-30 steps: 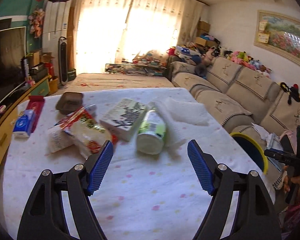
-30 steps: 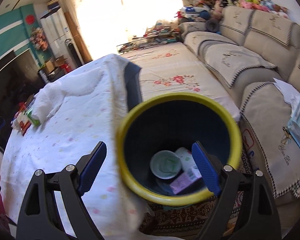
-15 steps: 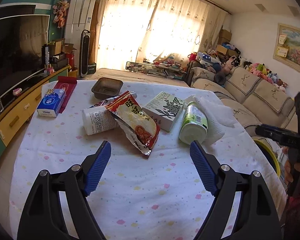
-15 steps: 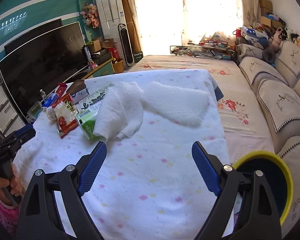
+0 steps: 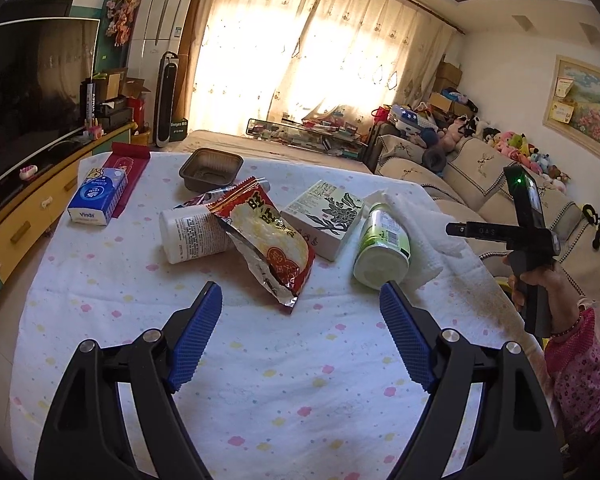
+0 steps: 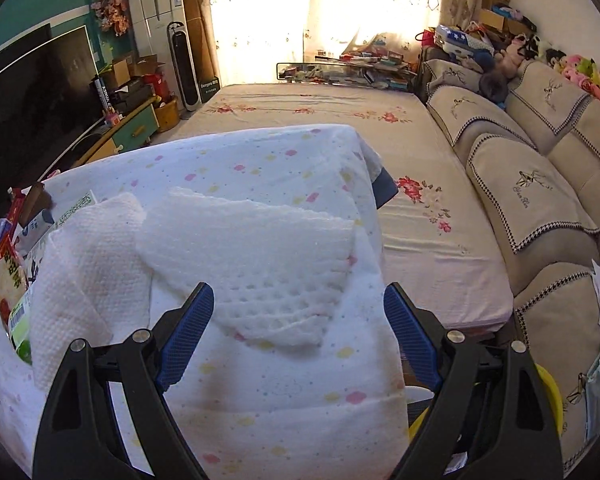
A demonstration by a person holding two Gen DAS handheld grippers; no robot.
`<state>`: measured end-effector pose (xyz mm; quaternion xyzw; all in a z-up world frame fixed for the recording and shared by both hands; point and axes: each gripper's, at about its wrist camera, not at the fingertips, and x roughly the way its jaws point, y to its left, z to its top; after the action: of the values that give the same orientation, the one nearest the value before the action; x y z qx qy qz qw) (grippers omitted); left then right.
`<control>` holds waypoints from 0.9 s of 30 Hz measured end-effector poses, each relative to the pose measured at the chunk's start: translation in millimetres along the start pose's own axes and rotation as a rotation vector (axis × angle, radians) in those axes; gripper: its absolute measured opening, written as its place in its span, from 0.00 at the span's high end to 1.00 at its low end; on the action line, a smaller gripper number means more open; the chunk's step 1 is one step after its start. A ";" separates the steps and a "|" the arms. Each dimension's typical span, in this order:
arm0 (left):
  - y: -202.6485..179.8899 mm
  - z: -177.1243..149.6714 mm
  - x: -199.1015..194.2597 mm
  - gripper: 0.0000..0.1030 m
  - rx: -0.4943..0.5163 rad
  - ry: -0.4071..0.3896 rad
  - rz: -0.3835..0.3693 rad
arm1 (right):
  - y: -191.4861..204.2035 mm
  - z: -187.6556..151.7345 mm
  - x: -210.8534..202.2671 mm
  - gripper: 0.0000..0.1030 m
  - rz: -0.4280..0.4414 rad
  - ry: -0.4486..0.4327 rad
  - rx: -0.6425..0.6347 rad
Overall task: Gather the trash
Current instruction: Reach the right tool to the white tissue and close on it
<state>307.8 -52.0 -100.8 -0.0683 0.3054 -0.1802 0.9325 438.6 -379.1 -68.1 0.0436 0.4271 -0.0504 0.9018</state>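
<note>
Right wrist view: the right gripper, wide open and empty, has swung from the yellow-rimmed bin to the near paper towel, likely next; the left gripper also gapes empty.

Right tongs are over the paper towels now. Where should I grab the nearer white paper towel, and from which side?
Take the paper towel at its near tip, which lies flat on the tablecloth pointing toward the open right tongs. Come from above, straddling that narrow tip; it is thin and limp, so pinching a corner should lift it more easily than the broad middle.
</note>
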 end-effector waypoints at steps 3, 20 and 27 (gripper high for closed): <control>-1.9 -1.2 1.7 0.22 0.010 0.006 0.001 | 0.0 1.7 12.8 0.31 0.005 0.028 0.001; -6.7 -4.0 3.1 0.22 0.028 0.007 0.012 | -14.5 -19.5 -28.3 0.91 0.079 -0.031 0.060; -6.0 -4.0 4.0 0.22 0.029 0.010 0.016 | -34.1 -42.5 -85.3 0.91 0.106 -0.132 0.109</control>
<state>306.7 -59.1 -104.8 -0.0515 0.3081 -0.1774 0.9333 348.0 -403.2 -30.1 0.1118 0.3606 -0.0284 0.9256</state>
